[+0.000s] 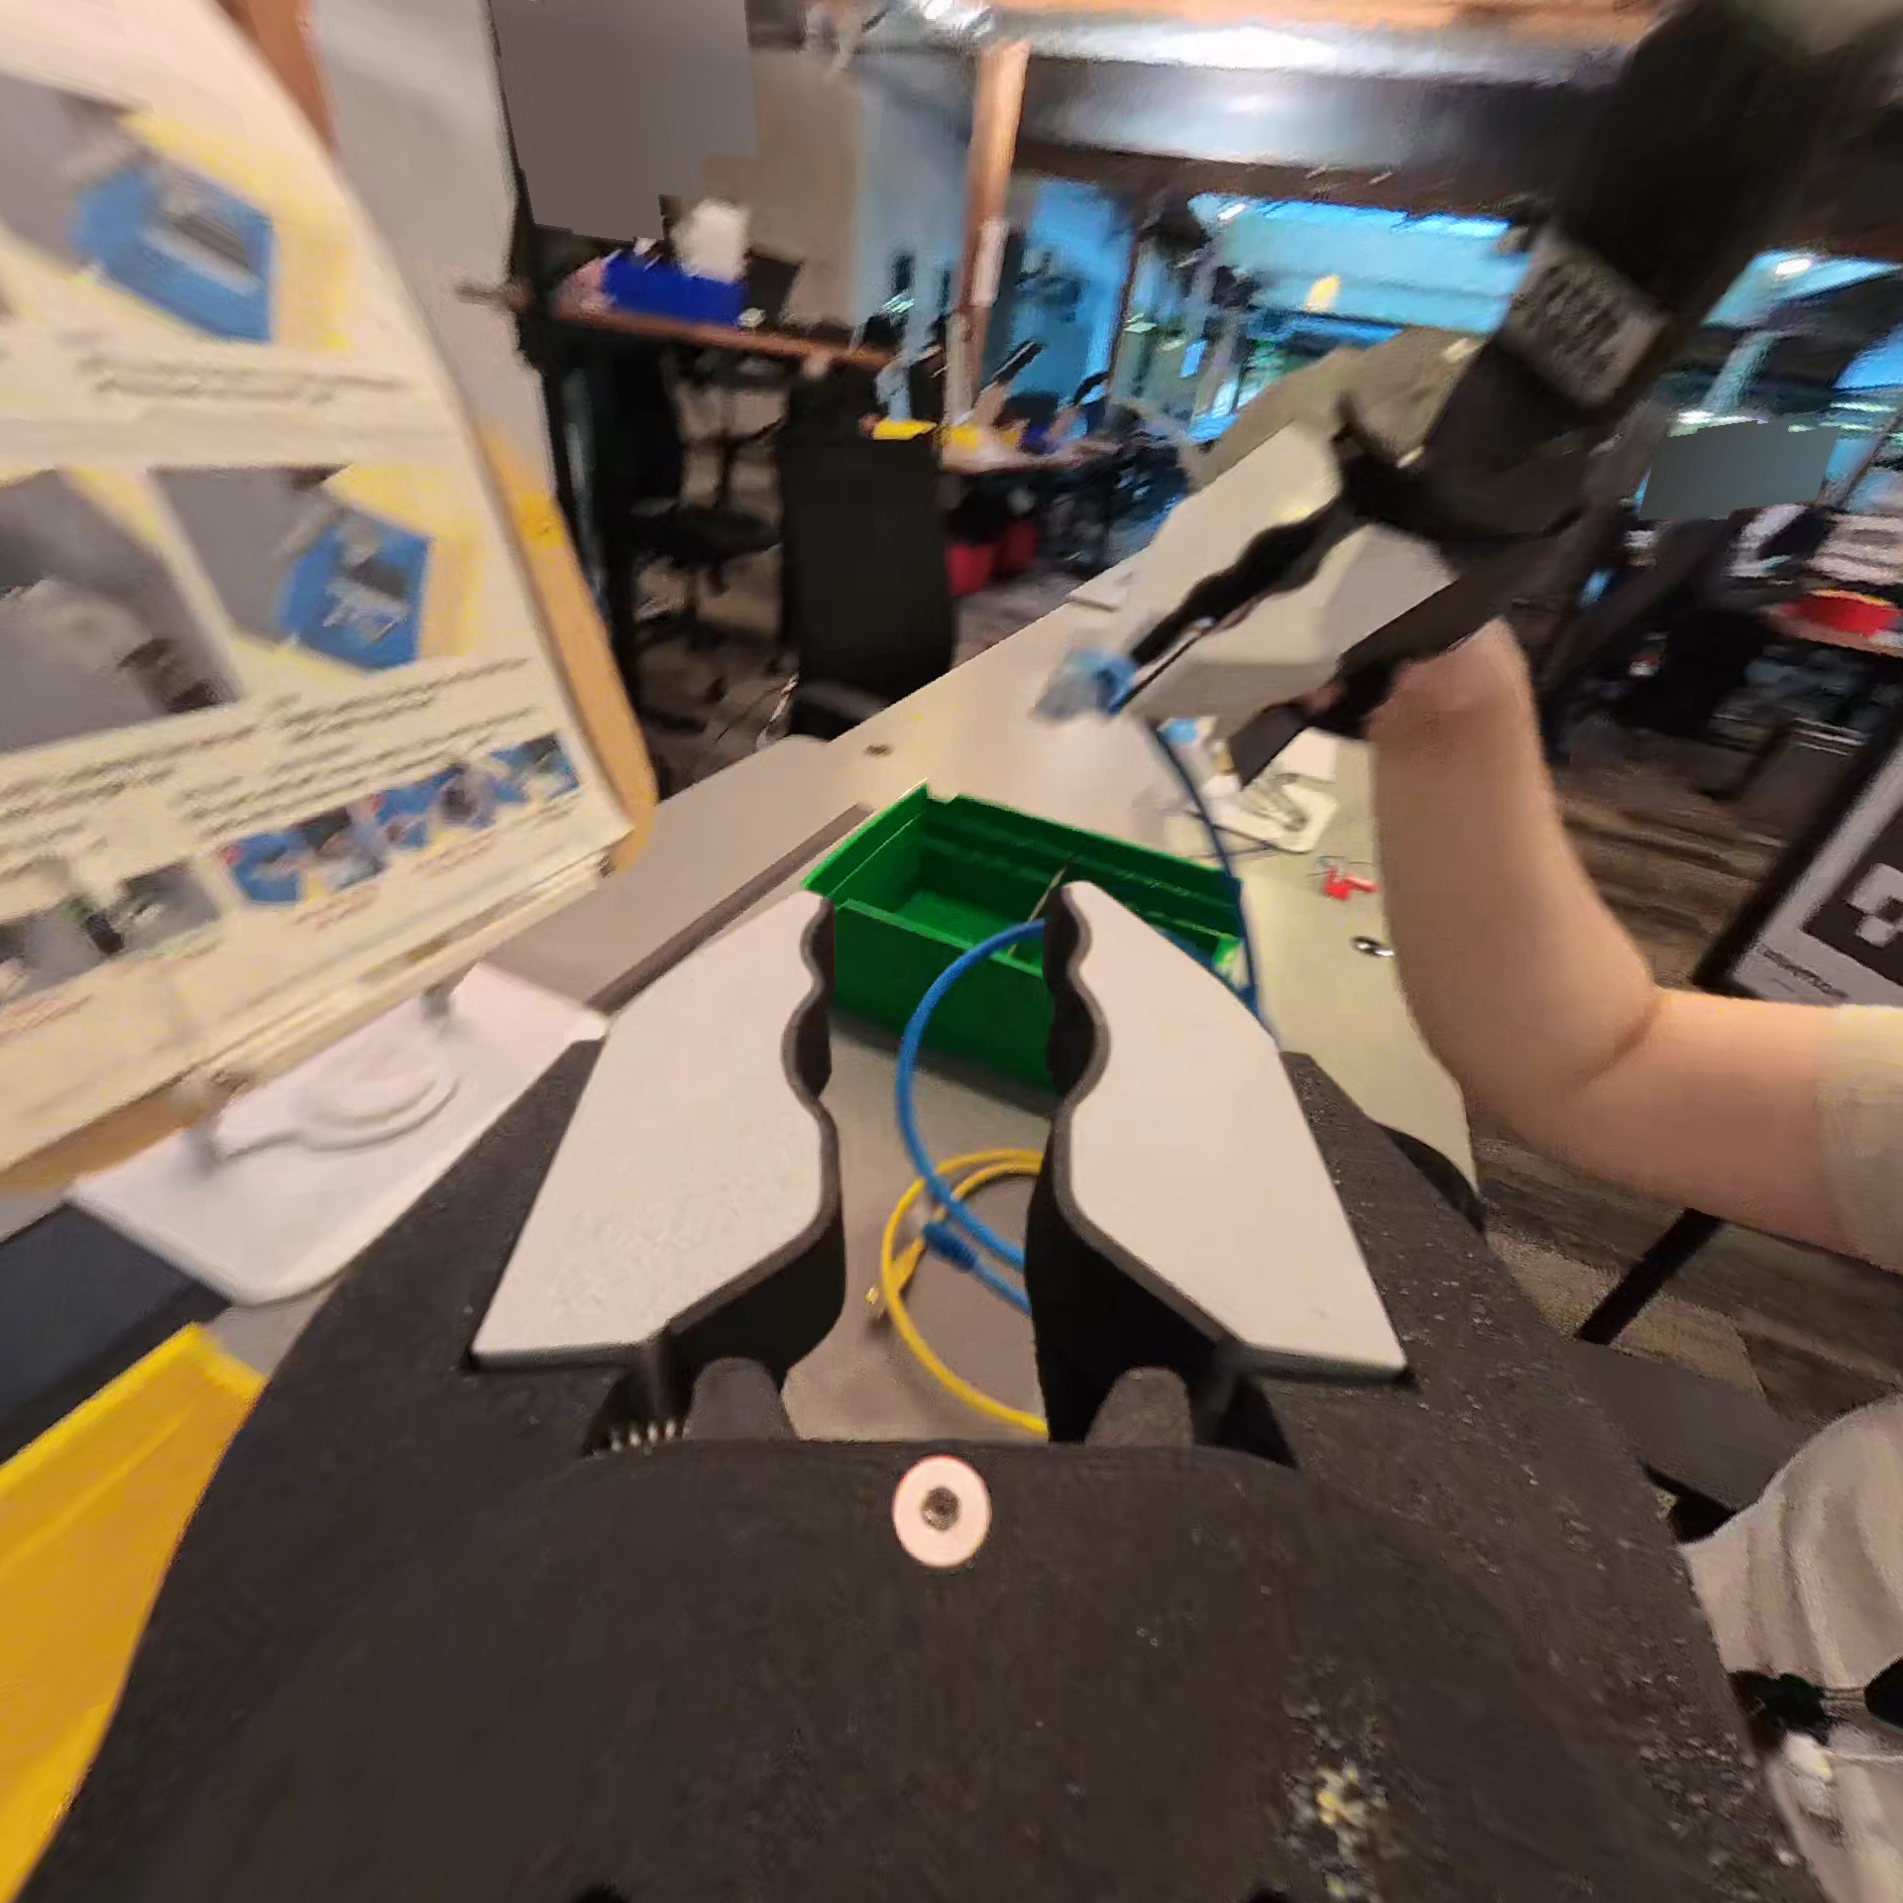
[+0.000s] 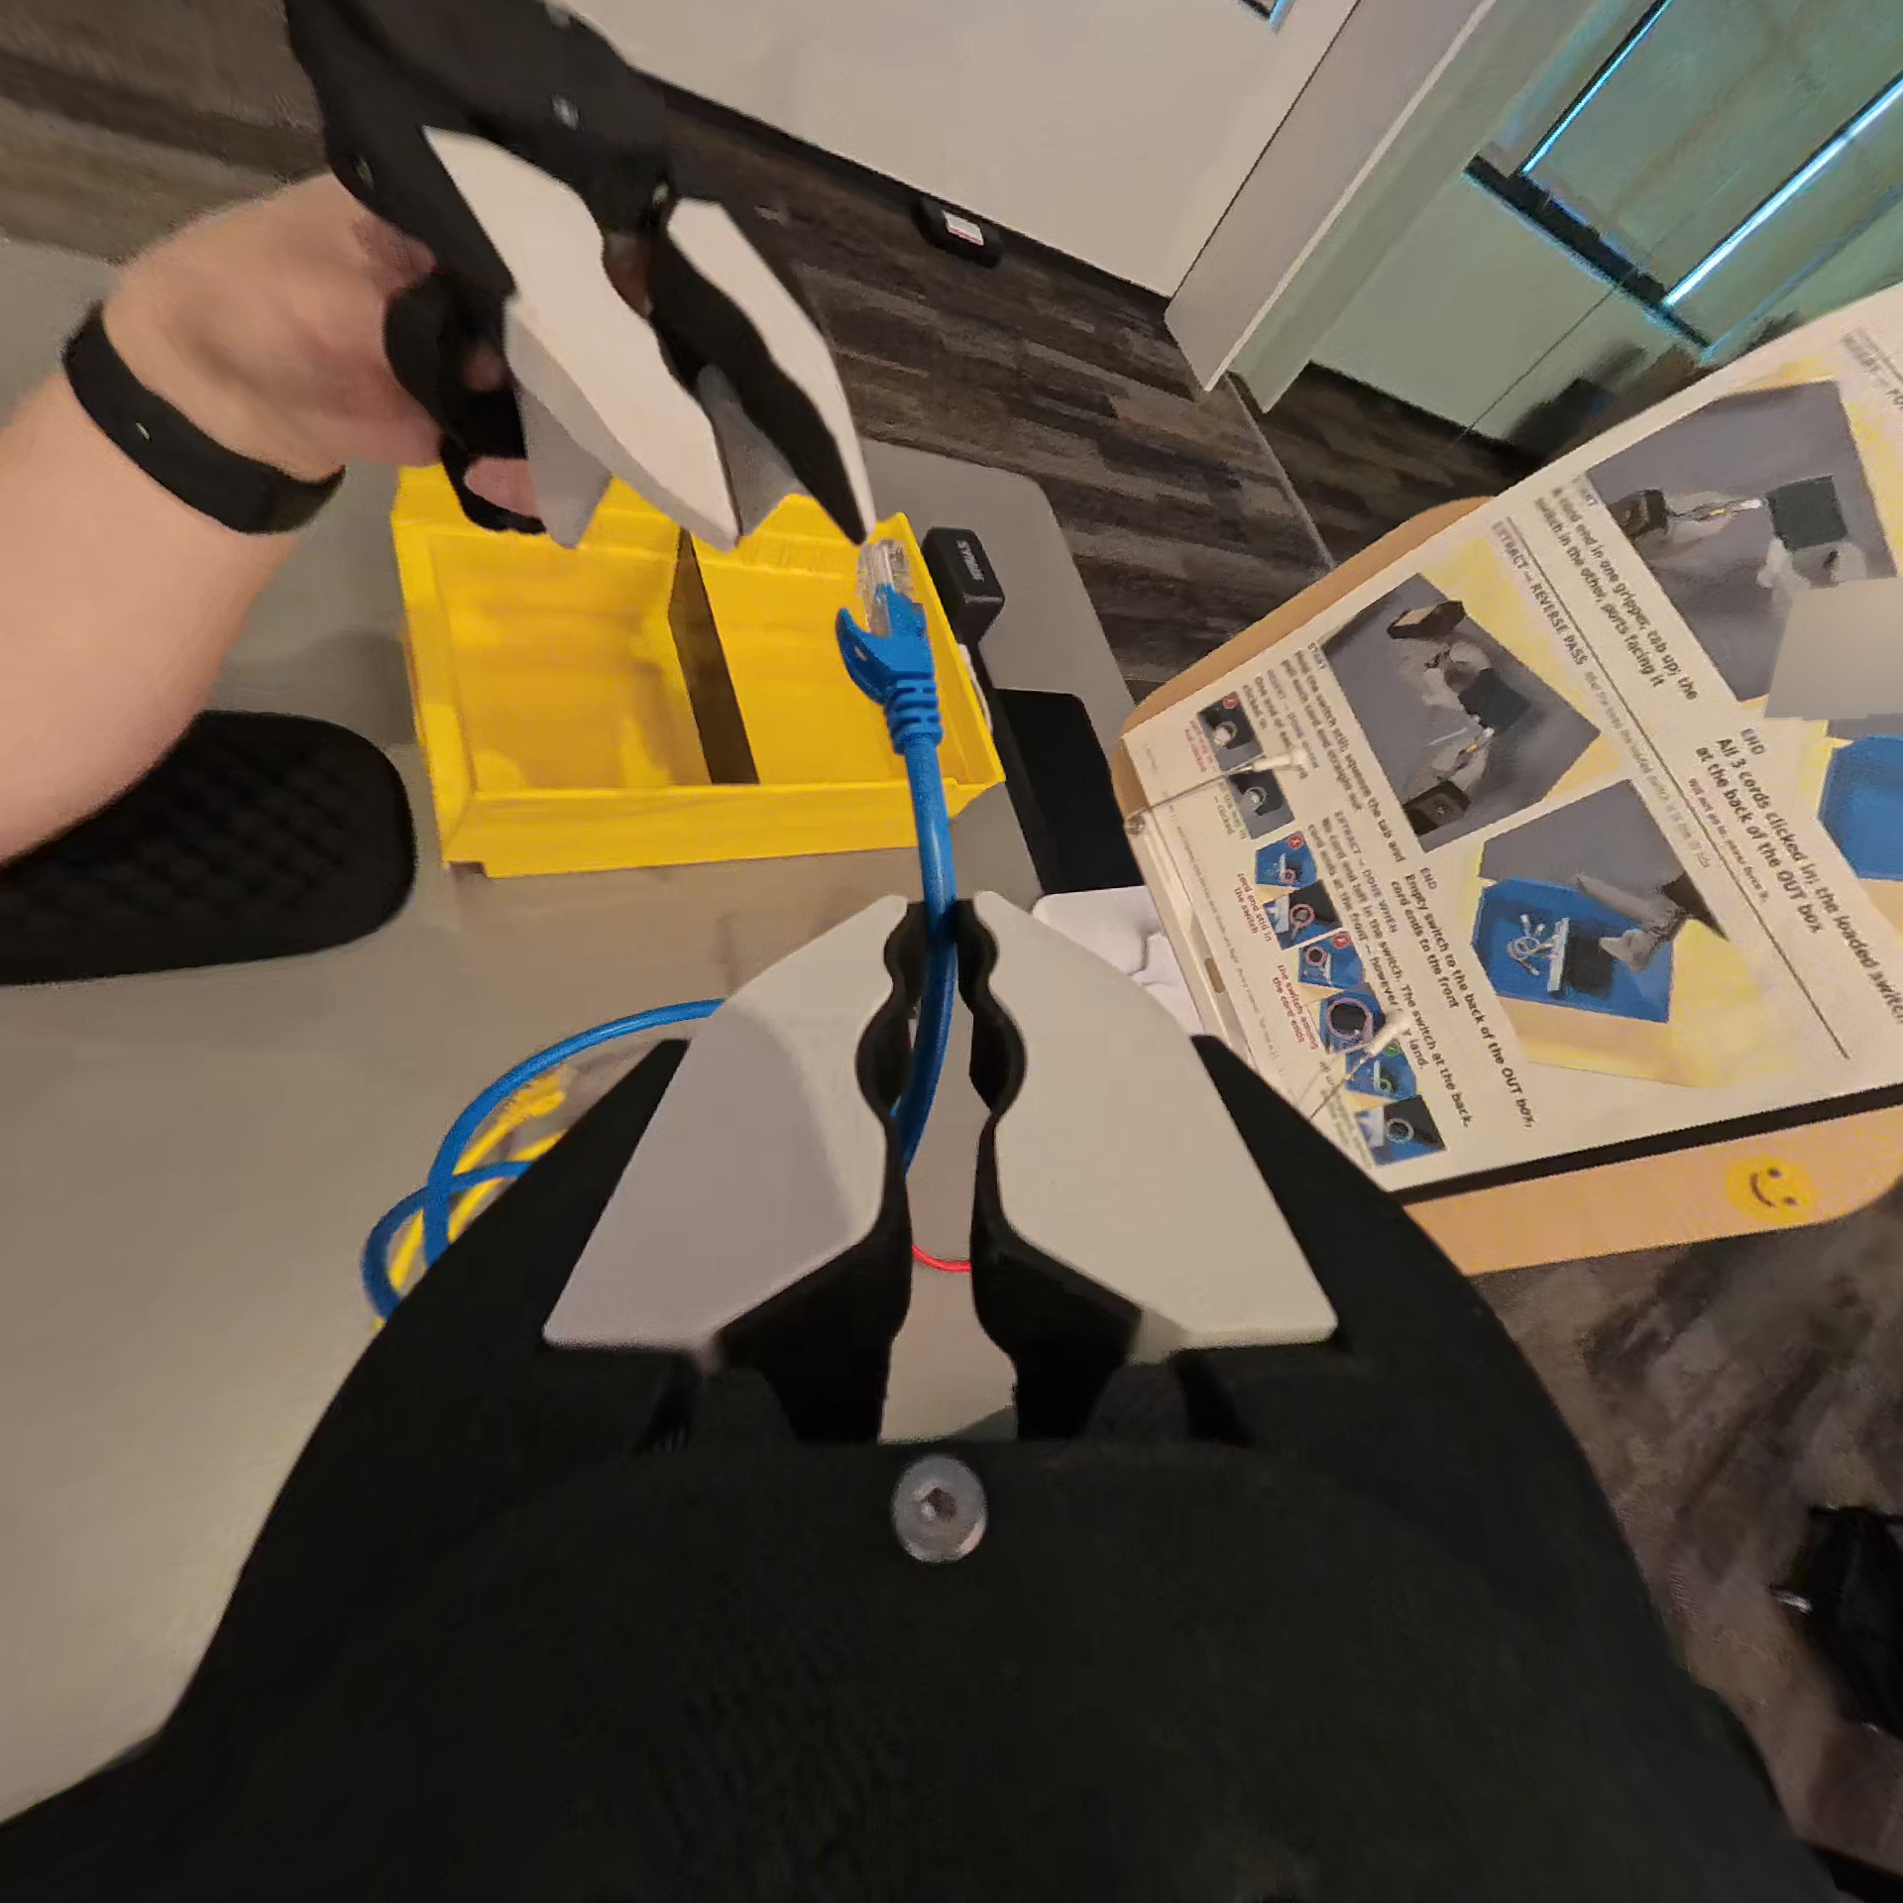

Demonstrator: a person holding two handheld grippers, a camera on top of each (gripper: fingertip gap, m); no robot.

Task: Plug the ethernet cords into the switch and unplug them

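Two grippers up | right gripper (image 2: 932,927) pinches blue cord (image 2: 932,824) below its plug (image 2: 888,608); left gripper (image 1: 937,989) gapes empty | step: presenting plug; next likely needs the switch, unseen

My right gripper (image 2: 932,911) is raised, jaws closed narrowly, its trigger held by my bare right hand (image 1: 1442,711). My left gripper (image 1: 937,927) is tilted downward, jaws parted, gripped by my left hand (image 2: 278,330), wristband on.

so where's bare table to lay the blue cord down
Bare grey tabletop lies left of the coiled blue ethernet cord and yellow ethernet cord, below the yellow plastic bin. Crowded: the coil, and near the green plastic bin.
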